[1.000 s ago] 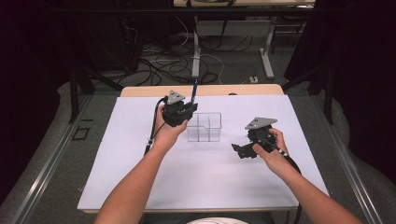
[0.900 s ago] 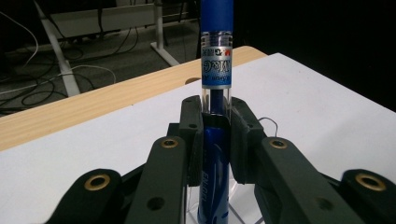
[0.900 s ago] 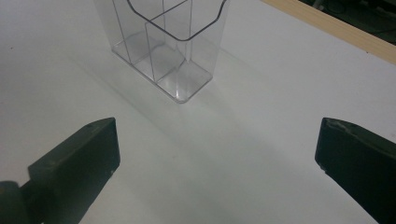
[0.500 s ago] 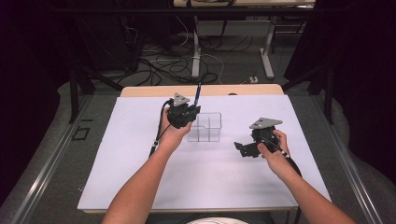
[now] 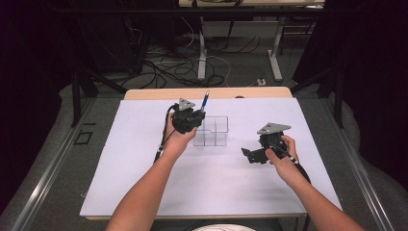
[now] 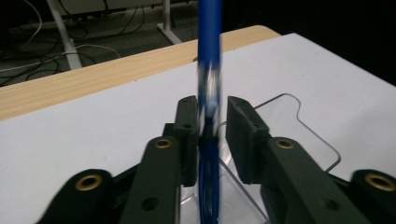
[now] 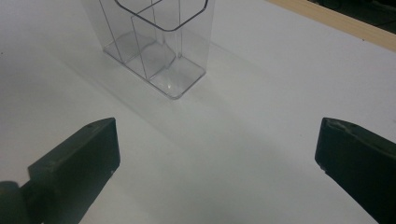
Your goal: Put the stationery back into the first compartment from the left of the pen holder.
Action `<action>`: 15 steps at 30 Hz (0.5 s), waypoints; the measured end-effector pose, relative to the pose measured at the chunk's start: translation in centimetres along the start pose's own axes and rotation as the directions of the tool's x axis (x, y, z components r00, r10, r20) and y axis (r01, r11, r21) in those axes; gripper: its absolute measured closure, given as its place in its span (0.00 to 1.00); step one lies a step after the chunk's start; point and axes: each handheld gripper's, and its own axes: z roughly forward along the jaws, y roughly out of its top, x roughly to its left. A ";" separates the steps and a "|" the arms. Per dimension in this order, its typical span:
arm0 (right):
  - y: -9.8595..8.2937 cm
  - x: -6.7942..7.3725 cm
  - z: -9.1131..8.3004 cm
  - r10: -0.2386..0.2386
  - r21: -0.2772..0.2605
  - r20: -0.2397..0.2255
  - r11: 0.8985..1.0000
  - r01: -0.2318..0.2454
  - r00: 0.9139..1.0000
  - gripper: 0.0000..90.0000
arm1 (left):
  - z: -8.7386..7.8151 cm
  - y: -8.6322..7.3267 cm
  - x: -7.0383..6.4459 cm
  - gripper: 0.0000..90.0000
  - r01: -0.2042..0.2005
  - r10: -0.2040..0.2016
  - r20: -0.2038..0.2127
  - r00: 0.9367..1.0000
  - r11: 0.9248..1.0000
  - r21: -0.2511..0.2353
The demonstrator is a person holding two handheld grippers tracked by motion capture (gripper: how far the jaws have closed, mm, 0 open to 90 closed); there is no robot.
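Observation:
A blue pen (image 5: 205, 99) stands upright in my left gripper (image 5: 198, 117), which is shut on it at the left rim of a clear divided organizer (image 5: 214, 132). In the left gripper view the pen (image 6: 210, 46) runs up between the jaws of the left gripper (image 6: 210, 121), blurred at mid-length, with the organizer's rim (image 6: 303, 121) just beyond. My right gripper (image 5: 248, 155) hovers right of the organizer, open and holding nothing. In the right gripper view, the right gripper (image 7: 217, 140) has its jaws wide apart and points at the organizer (image 7: 159, 46), whose compartments look bare.
A white sheet (image 5: 144, 183) covers the table, with a wooden strip (image 5: 144, 94) along the far edge. Beyond the table, cables (image 5: 168, 67) lie on the floor among desk legs.
My left gripper has shifted a little to the right with the pen, closer to the organizer's rim. The right gripper has drifted slightly right, still open.

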 end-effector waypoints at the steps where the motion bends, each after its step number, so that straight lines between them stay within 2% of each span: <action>1: 0.0 0.0 0.0 0.002 -0.005 0.000 1.000 -0.002 1.000 0.00 | -0.2 0.1 0.0 0.77 -0.002 0.002 -0.001 1.000 1.000 -0.003; 9: -0.3 -0.1 -0.1 0.011 -0.007 0.002 1.000 -0.011 1.000 0.00 | -2.0 0.6 0.3 0.61 0.038 -0.037 0.026 0.999 0.998 -0.053; 15: -0.3 -0.2 -0.3 0.017 -0.007 0.000 1.000 -0.017 1.000 0.00 | -3.7 0.7 0.7 0.51 0.046 -0.044 0.046 0.998 0.997 -0.058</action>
